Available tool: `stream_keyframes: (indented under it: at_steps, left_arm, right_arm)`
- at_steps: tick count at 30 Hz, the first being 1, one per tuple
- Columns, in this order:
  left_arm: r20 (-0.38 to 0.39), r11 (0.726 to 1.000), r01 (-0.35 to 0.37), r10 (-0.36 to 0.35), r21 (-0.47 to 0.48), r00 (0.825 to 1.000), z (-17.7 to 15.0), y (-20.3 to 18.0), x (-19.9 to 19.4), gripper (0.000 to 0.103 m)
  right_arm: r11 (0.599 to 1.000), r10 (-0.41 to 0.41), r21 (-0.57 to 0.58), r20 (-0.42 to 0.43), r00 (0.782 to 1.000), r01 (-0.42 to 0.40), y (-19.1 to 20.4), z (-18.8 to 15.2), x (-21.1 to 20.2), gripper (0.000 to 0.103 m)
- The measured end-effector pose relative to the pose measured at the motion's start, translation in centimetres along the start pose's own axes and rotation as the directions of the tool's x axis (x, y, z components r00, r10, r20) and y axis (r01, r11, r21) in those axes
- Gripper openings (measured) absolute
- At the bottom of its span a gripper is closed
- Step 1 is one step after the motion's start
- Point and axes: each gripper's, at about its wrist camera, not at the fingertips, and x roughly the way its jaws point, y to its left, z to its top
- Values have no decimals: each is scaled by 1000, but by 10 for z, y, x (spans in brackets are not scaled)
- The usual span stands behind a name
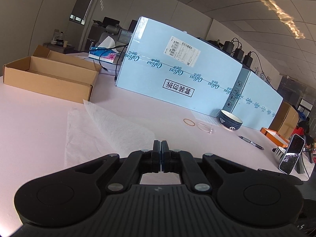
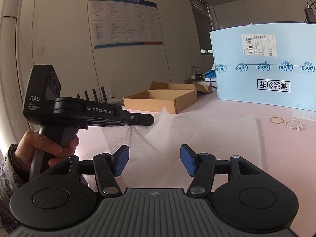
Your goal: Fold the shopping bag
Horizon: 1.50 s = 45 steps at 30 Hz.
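Observation:
The shopping bag [image 1: 94,130] is a thin white translucent sheet lying on the pink table [image 1: 39,118]. One fold of it rises to my left gripper [image 1: 161,144], whose fingers are pressed together on the bag's edge. In the right wrist view the left gripper [image 2: 152,120] is held by a hand at the left, and the bag [image 2: 207,138] peaks beside its tip. My right gripper [image 2: 155,159] hovers over the bag's near part with its blue pads [image 2: 122,160] wide apart and nothing pinched between them.
An open cardboard box [image 1: 49,75] stands at the far left. A large light-blue carton [image 1: 177,75] stands behind the bag. A dark bowl [image 1: 230,122], a rubber band [image 1: 189,121], a white loop [image 1: 204,127], a pen [image 1: 250,142] and a propped phone [image 1: 292,154] lie to the right.

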Motion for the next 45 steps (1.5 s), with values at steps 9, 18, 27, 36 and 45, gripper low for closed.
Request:
stream_keyframes:
  at_steps: [9, 18, 27, 36, 45]
  left_arm:
    - [0, 993, 113, -113, -34, 994, 1, -8, -5, 1]
    - [-49, 979, 203, -202, 3, 978, -8, -25, -9, 17]
    - [-54, 977, -211, 213, 33, 976, -15, 20, -26, 48]
    - [-92, 939, -341, 343, 44, 935, -18, 50, -16, 50]
    - [-85, 899, -336, 372, 280, 924, -20, 26, 31, 46]
  right_arm:
    - [983, -82, -166, -23, 996, 77, 36, -1, 33, 58]
    - [981, -172, -85, -1, 985, 172, 15, 6, 37, 6]
    - [895, -445, 59, 51, 894, 442, -66, 3, -31, 4]
    - [607, -795, 75, 53, 604, 792, -128, -17, -115, 4]
    - [514, -856, 118, 8, 517, 849, -143, -39, -150, 4]
